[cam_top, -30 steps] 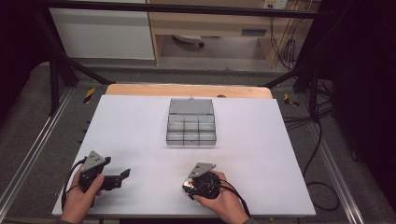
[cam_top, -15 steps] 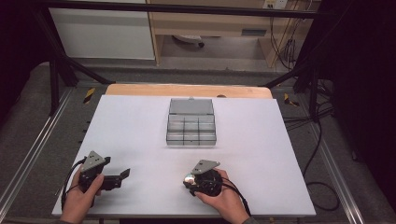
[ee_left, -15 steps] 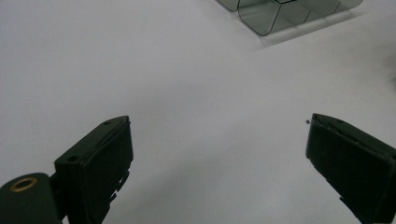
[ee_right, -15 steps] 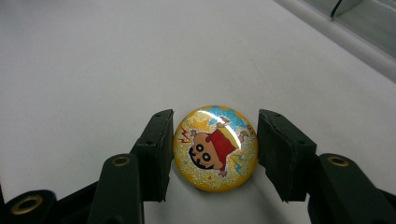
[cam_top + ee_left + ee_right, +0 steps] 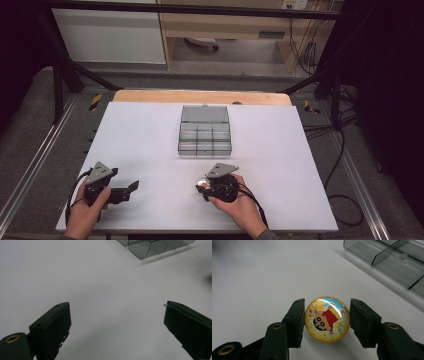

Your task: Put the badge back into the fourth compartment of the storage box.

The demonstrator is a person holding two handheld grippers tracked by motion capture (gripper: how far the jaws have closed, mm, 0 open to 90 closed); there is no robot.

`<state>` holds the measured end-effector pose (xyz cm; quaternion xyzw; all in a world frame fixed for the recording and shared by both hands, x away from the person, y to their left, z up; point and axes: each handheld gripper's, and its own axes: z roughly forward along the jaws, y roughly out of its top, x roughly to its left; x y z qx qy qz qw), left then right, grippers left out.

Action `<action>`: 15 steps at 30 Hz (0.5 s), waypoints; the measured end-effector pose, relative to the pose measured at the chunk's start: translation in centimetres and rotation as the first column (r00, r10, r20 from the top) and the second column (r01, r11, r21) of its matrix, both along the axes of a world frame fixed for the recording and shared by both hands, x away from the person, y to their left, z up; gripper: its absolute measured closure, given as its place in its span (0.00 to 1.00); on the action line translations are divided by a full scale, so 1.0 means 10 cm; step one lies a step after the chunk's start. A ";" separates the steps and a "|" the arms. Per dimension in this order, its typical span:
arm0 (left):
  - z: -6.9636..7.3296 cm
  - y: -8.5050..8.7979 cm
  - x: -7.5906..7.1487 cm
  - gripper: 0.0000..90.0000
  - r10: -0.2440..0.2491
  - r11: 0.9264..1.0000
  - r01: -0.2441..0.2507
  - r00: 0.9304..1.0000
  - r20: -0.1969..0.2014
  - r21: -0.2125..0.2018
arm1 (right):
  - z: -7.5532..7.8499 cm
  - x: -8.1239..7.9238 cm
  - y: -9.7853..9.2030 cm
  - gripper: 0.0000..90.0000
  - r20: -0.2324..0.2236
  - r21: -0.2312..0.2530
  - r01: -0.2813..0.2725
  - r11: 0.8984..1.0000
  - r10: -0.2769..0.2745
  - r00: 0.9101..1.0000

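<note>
One clear compartment box [image 5: 205, 136] is seen with lid open, its compartments apparently empty; one round badge [image 5: 327, 319] is clamped by the right gripper [image 5: 325, 320]; the left gripper [image 5: 117, 325] is held wide apart

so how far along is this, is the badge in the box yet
Not yet. Done: the right claw is shut on the round yellow cartoon badge, pinched at its edges just above the white table. In hand: carrying it, with the clear compartment box open farther up the table. Left: reaching the box and dropping the badge into a compartment; those in view look empty. The left claw is open and holds nothing.
</note>
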<state>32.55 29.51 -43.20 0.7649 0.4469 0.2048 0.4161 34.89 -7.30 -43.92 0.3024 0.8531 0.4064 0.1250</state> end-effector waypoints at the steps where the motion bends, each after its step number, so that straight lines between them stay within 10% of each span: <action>1: 0.00 0.00 0.00 0.08 0.001 1.000 -0.001 1.000 0.000 0.000 | 0.02 0.06 0.01 0.53 -0.010 0.010 0.010 1.000 -0.010 1.000; 15: 0.00 0.01 0.00 0.08 0.006 1.000 -0.006 1.000 -0.002 -0.006 | 0.20 0.32 0.16 0.53 -0.006 0.074 0.034 0.997 -0.034 0.999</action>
